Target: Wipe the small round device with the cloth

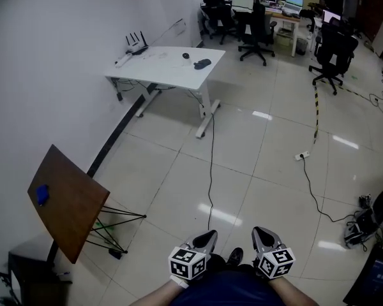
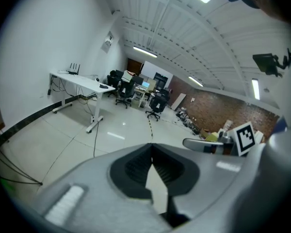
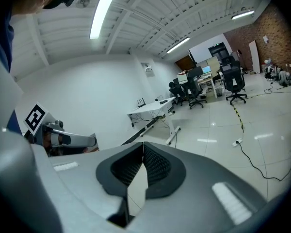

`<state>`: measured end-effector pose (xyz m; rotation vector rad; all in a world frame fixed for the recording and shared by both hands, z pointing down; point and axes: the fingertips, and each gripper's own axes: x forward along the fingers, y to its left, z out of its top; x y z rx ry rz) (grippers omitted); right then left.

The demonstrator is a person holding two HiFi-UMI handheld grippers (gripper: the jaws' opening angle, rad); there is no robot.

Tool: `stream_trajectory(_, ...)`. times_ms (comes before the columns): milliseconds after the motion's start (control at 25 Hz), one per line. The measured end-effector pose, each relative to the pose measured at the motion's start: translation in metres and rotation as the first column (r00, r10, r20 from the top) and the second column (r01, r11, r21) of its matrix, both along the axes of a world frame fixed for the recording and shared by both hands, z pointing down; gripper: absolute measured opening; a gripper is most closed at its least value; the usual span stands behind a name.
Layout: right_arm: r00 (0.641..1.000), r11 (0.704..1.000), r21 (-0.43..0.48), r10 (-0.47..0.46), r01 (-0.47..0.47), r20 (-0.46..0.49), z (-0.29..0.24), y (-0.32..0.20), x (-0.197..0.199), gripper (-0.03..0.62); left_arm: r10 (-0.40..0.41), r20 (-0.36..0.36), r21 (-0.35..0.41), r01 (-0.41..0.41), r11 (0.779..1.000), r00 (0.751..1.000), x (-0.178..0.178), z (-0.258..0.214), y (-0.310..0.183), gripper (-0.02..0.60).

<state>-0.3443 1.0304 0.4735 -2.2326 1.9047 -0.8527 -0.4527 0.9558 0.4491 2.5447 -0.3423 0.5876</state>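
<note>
Far off by the left wall stands a white table (image 1: 166, 69) (image 2: 80, 80) (image 3: 150, 108). On it lie a small dark round thing (image 1: 186, 55) and a larger dark lump (image 1: 202, 63); both are too small to tell apart as device or cloth. A small blue item (image 1: 42, 195) rests on a brown table top (image 1: 67, 203) at the left. My left gripper (image 1: 207, 236) (image 2: 152, 144) and right gripper (image 1: 260, 232) (image 3: 143, 143) are held side by side low in front of me. Both are shut with nothing between the jaws, far from either table.
A router (image 1: 135, 43) sits at the white table's back corner. A black cable (image 1: 211, 171) runs across the tiled floor toward me, and another cable with a power strip (image 1: 302, 156) lies to the right. Office chairs (image 1: 329, 53) and desks stand at the back. Gear (image 1: 364, 225) lies at the right.
</note>
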Motion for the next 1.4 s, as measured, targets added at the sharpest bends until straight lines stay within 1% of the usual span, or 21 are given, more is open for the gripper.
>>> stream_trajectory(120,1.0,1.0,0.001,-0.013,0.013,0.005,0.0,-0.01,0.012,0.012,-0.016,0.004,0.007,0.016,1.0,1.0,0.011,-0.003,-0.01,0.003)
stream_trajectory(360,0.999,0.999,-0.009,-0.046,0.046,0.012,0.004,-0.033,0.028,0.012,-0.045,0.012,-0.003,0.045,0.999,0.999,0.025,0.0,-0.028,0.003)
stream_trajectory(600,0.998,0.997,-0.034,-0.067,0.067,0.004,0.01,-0.069,0.037,0.012,-0.065,0.01,-0.027,0.065,0.997,0.998,0.032,0.01,-0.065,0.003)
stream_trajectory(800,0.996,0.995,-0.054,-0.084,0.083,-0.018,0.006,-0.116,0.048,0.012,-0.076,-0.017,-0.039,0.075,0.996,0.997,0.044,0.008,-0.112,0.003)
stream_trajectory(920,0.995,0.994,-0.062,-0.09,0.088,-0.044,0.0,-0.148,0.051,0.012,-0.09,-0.036,-0.044,0.088,0.995,0.995,0.045,0.006,-0.146,0.003)
stream_trajectory(1080,0.993,0.993,-0.083,-0.093,0.087,-0.07,-0.006,-0.188,0.053,0.012,-0.085,-0.06,-0.058,0.082,0.995,0.995,0.047,0.005,-0.184,0.003)
stream_trajectory(1240,0.992,0.99,-0.111,-0.097,0.088,-0.076,-0.004,-0.218,0.055,0.012,-0.087,-0.062,-0.087,0.081,0.993,0.994,0.048,0.012,-0.217,0.003)
stream_trajectory(1400,0.99,0.987,-0.128,-0.104,0.092,-0.092,-0.006,-0.242,0.064,0.012,-0.093,-0.064,-0.101,0.087,0.991,0.994,0.055,0.015,-0.243,0.003)
